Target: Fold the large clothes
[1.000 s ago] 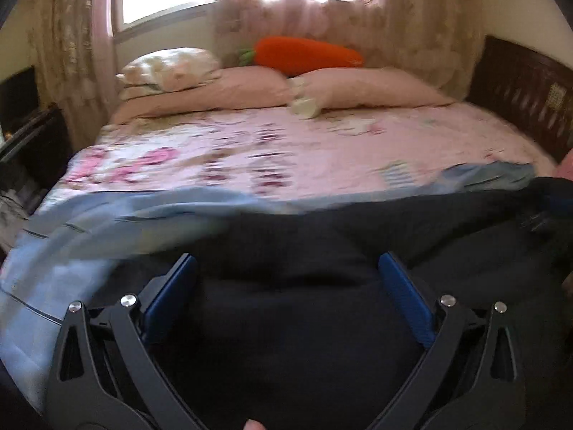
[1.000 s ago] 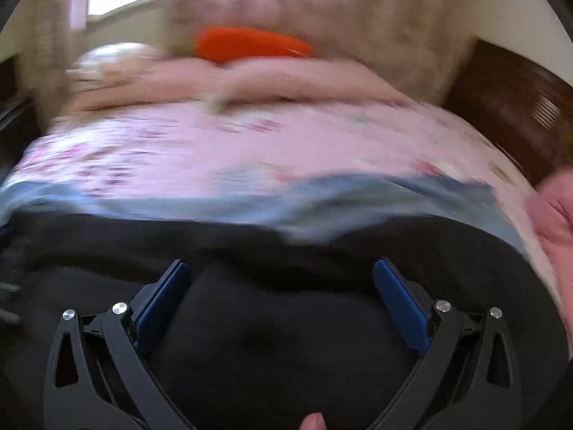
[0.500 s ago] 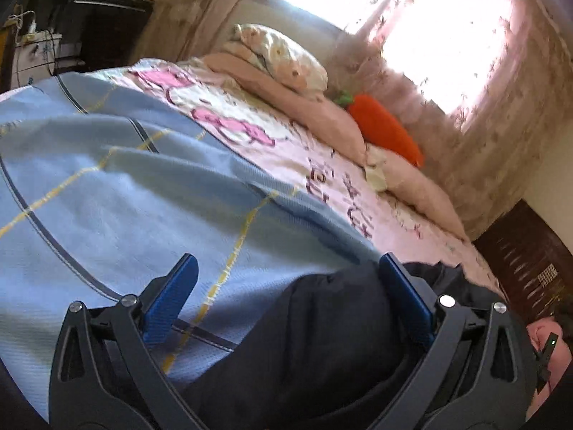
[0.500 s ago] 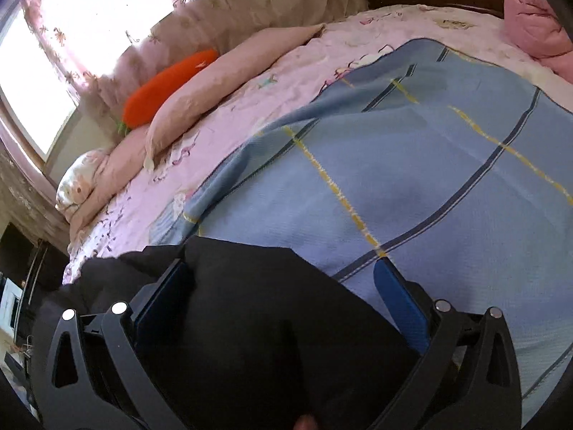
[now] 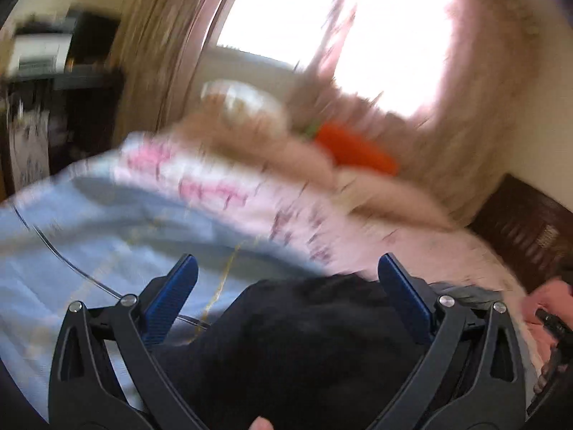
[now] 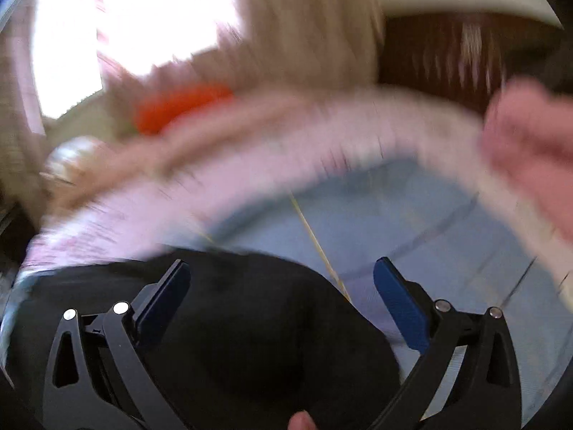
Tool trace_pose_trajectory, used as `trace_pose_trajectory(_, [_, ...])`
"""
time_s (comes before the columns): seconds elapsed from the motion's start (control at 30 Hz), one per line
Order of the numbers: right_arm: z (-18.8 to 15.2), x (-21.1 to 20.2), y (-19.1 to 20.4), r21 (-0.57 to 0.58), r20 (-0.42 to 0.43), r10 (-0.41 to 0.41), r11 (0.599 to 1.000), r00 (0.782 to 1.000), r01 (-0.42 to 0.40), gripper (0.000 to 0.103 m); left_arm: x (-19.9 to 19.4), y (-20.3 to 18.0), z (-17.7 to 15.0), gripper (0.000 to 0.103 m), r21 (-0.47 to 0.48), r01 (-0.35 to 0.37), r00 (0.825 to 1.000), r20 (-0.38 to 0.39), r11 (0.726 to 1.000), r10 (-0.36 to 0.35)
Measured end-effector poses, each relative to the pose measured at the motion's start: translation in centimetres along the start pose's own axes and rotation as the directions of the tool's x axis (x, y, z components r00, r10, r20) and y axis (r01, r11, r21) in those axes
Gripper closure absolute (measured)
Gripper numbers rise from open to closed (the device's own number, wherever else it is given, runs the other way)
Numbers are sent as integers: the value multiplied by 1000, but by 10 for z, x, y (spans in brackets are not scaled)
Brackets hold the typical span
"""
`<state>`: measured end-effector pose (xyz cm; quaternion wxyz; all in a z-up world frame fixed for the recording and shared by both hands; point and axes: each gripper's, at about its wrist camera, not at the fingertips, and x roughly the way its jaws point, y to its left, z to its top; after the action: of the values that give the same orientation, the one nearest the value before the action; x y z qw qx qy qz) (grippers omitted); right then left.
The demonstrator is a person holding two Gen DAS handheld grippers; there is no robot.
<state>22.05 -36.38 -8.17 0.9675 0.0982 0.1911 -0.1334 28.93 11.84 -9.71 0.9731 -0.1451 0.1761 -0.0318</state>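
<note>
Since half a second ago both cameras have been swinging upward and level again, so the window and curtains are filling more of each view and everything is smearing with motion blur.

In the left wrist view, the left tongs [image 5: 286,286] are standing wide open, gripping nothing, their blue pads [image 5: 172,297] well apart. The black garment [image 5: 308,344] is lying on the blue blanket [image 5: 89,243] near the foot edge of the bed [image 5: 412,247], directly below and between the pads, reaching further toward the left pad than before. An orange carrot cushion [image 5: 354,147] is resting against the pillows [image 5: 250,132] at the head edge. At the right edge a hand [image 5: 548,308] is showing, holding something dark.

In the right wrist view, the right tongs [image 6: 283,286] are likewise gaping open and empty. The garment is bulging under the left pad and spreading toward the left edge of the bed, while bare blanket is showing under the right pad. A blurred pink shape is sitting at the upper right, too smeared to identify.

Judging from this, the garment is lying loose in a rounded heap, not flat, and no corner is being held. The fold proper is probably not yet begun; each pair of tongs would need to come down on an edge of the cloth first.
</note>
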Motion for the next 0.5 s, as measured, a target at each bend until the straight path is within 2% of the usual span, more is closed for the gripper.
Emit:
trace_pose_trajectory(0.03, [1, -39, 9, -30, 76, 5, 1000, 997, -3, 1, -42, -12, 10, 2, 71, -68, 996, 58, 995, 64])
trace_pose_trajectory(0.07, [2, -81, 20, -49, 141, -23, 998, 990, 30, 1, -65, -22, 15, 2, 114, -142, 986, 100, 983, 131])
trace_pose_trajectory(0.1, [3, -103, 27, -51, 156, -49, 997, 987, 57, 1, -91, -33, 18, 2, 168, -249, 963, 147, 954, 226])
trace_pose_trajectory(0.17, [0, -144, 47, -75, 107, -89, 992, 990, 97, 1, -138, -53, 16, 2, 252, -394, 912, 223, 884, 343])
trace_pose_trajectory(0.2, [-4, -156, 55, -85, 73, -102, 991, 992, 108, 1, -158, -60, 12, 2, 282, -396, 913, 224, 874, 342])
trace_pose_trajectory(0.23, [-10, -169, 61, -92, 38, -107, 990, 993, 111, 1, -171, -64, 8, 2, 293, -374, 923, 210, 880, 323])
trace_pose_trajectory(0.27, [-20, -186, 70, -100, -5, -97, 990, 995, 96, 1, -189, -69, -1, 2, 300, -322, 945, 158, 898, 286])
trace_pose_trajectory(0.37, [-46, -221, 90, -147, -52, -21, 989, 998, 13, 1, -228, -76, -37, 2, 270, -242, 970, 48, 932, 238])
trace_pose_trajectory(0.43, [-72, -244, 101, -173, -67, 16, 984, 998, -28, 1, -242, -78, -65, 2, 218, -192, 975, -72, 957, 212])
trace_pose_trajectory(0.5, [-91, -252, 117, -212, -107, 7, 977, 994, -30, 1, -248, -77, -88, 2, 178, -124, 968, -195, 976, 158])
